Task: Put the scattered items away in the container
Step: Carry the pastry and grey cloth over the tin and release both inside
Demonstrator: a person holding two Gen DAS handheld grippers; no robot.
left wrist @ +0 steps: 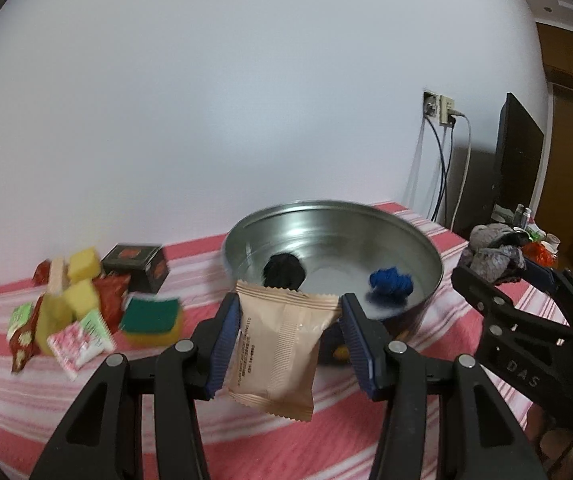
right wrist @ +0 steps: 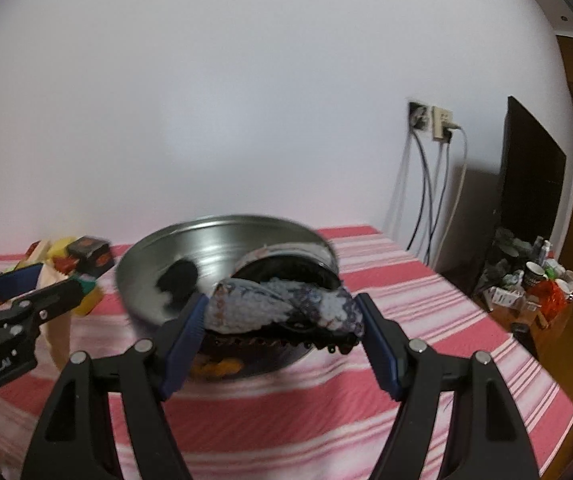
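Note:
A round metal tin (left wrist: 406,236) stands on the red striped cloth, with a black scrunchie (left wrist: 283,271) and a blue scrunchie (left wrist: 390,282) inside. My left gripper (left wrist: 289,322) is shut on a beige snack packet (left wrist: 278,344), held above the cloth just in front of the tin. My right gripper (right wrist: 282,322) is shut on a grey sequined hair claw (right wrist: 282,306) with black teeth, held at the tin's near rim (right wrist: 206,240). The right gripper also shows at the right of the left wrist view (left wrist: 498,264), and the left gripper at the left of the right wrist view (right wrist: 26,284).
A pile at the left holds yellow sponges (left wrist: 82,280), a green-topped sponge (left wrist: 150,314), red and pink-white packets (left wrist: 80,338) and a black box (left wrist: 138,266). Wall sockets with cables (left wrist: 442,152) and a dark screen (left wrist: 518,152) are at the right.

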